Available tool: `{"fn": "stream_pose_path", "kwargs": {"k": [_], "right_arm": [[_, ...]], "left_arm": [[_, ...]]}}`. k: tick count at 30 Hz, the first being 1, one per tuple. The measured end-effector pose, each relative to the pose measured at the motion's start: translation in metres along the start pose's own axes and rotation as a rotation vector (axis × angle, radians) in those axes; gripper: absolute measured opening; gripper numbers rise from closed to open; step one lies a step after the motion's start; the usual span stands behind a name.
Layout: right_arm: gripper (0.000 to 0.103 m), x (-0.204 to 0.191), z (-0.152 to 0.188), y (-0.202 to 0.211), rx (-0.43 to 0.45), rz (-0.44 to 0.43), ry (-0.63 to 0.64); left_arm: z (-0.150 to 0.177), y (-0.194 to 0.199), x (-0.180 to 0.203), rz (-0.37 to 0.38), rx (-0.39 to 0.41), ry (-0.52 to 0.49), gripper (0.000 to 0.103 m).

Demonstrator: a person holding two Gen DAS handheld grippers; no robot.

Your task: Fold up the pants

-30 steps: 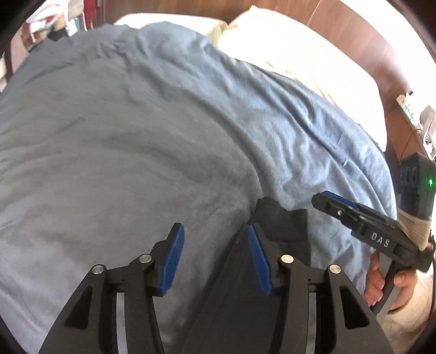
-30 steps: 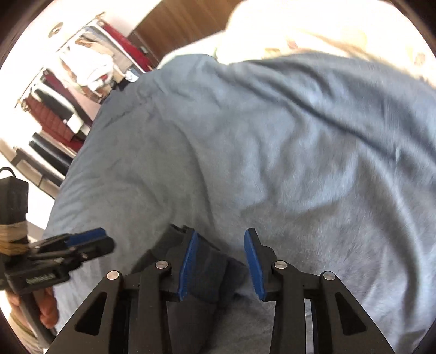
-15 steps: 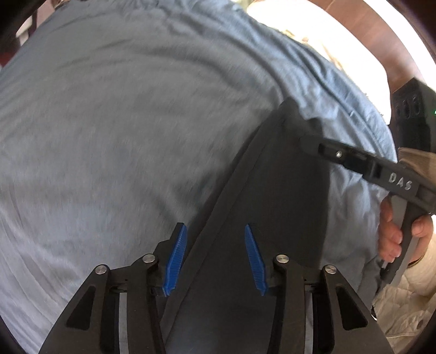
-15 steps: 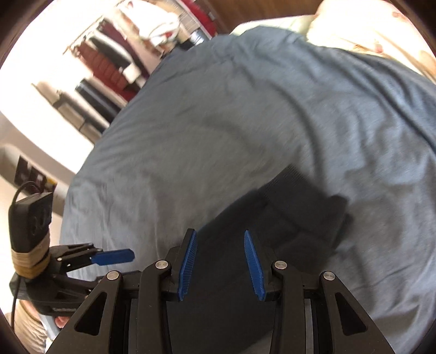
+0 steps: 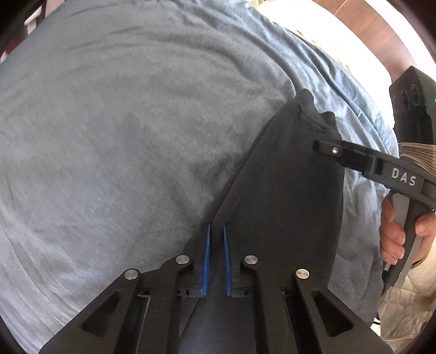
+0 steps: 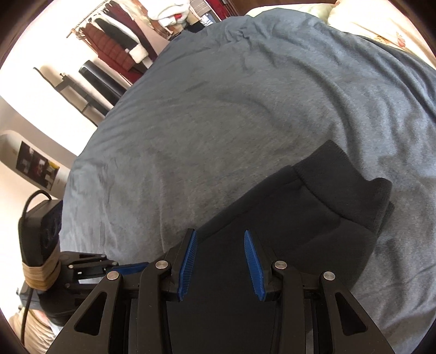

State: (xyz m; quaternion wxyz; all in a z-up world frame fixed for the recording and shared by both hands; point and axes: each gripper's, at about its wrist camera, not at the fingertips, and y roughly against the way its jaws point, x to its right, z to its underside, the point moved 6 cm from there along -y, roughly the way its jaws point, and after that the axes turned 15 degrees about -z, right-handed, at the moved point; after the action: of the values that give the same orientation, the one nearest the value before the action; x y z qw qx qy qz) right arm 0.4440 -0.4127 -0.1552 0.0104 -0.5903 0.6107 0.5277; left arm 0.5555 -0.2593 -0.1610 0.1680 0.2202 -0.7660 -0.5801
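Observation:
Dark grey pants [image 5: 286, 190] lie stretched on a blue-grey blanket [image 5: 122, 136], one ribbed end [image 5: 313, 109] far up and to the right. My left gripper [image 5: 215, 231] is shut on the pants' left edge, with cloth pinched between the blue pads. In the right wrist view the pants [image 6: 313, 217] end in a folded ribbed band [image 6: 327, 168]. My right gripper [image 6: 220, 242] stands open above the dark cloth, its pads apart. The right gripper [image 5: 327, 148] also shows in the left wrist view, over the pants' right side. At the right wrist view's lower left sits the left gripper [image 6: 122, 268].
A hand [image 5: 392, 239] holds the right gripper's handle by the bed's edge. Pale pillows [image 5: 313, 24] and a wooden headboard [image 5: 381, 40] lie beyond the blanket [image 6: 245, 95]. Hanging clothes [image 6: 117, 40] and a dark stand [image 6: 90, 89] line the wall left of the bed.
The left gripper's jaws have closed onto the pants' edge. The bunched pants now lie drawn out long on the blanket. Both grippers moved back along the cloth.

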Motion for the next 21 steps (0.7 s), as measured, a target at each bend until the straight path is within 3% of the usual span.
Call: {"fn": "stream_pose_path", "kwargs": {"k": [7,10,13,17,21], "right_arm": [[0.038,0.004,-0.004,-0.024,-0.027,0.026,0.02],[0.038,0.01,-0.004,-0.031,-0.044,0.057,0.019],[0.038,0.008,-0.006,-0.024,-0.022,0.089,0.019],[0.038,-0.01,-0.007,-0.011,0.0,0.083,0.045],[0.038,-0.045,0.001,-0.003,-0.008,0.024,0.096]], "left_arm": [[-0.009,-0.014,-0.014,0.017,-0.021,0.072,0.013],[-0.013,0.0,-0.029,-0.004,0.03,0.129,0.024],[-0.013,0.026,-0.05,-0.054,0.1,0.176,0.028],[0.007,0.058,-0.064,-0.098,0.139,0.183,0.029],[0.041,0.07,-0.059,-0.081,0.113,0.155,0.031]]}}
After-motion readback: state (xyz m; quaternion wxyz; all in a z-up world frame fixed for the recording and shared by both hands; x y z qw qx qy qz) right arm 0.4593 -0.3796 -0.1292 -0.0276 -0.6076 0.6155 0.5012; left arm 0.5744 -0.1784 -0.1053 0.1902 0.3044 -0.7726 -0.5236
